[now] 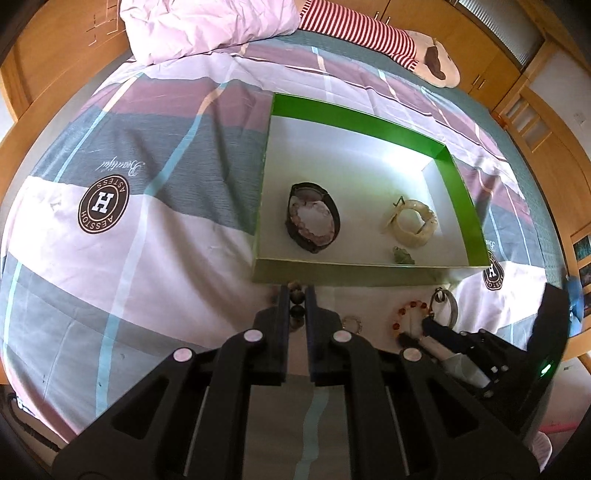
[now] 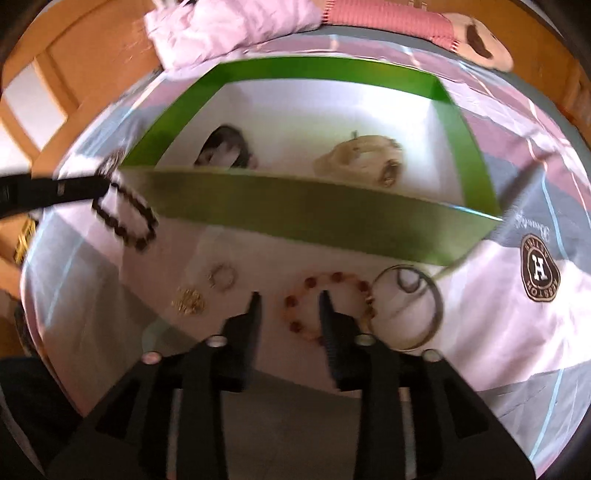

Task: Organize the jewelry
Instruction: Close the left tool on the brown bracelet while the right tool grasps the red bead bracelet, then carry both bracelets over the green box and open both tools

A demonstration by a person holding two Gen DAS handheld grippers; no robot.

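Observation:
A green box (image 1: 369, 122) with a white floor sits on the bed; it also shows in the right wrist view (image 2: 295, 210). In it lie a dark band with pink beads (image 1: 314, 218), a cream bangle (image 1: 412, 225) and a small green stone (image 1: 402, 256). My left gripper (image 1: 297, 295) is shut on a dark bead bracelet (image 1: 297, 312), which hangs from it in the right wrist view (image 2: 125, 218) just left of the box. My right gripper (image 2: 290, 295) is open above an amber bead bracelet (image 2: 325, 302). A silver bangle (image 2: 410, 306) lies beside it.
A small silver ring (image 2: 223, 277) and a gold chain piece (image 2: 188, 297) lie on the striped bedsheet (image 1: 147, 229) before the box. A pink quilt (image 1: 207, 26) and a striped plush toy (image 1: 369, 29) lie at the far end. Wooden cabinets surround the bed.

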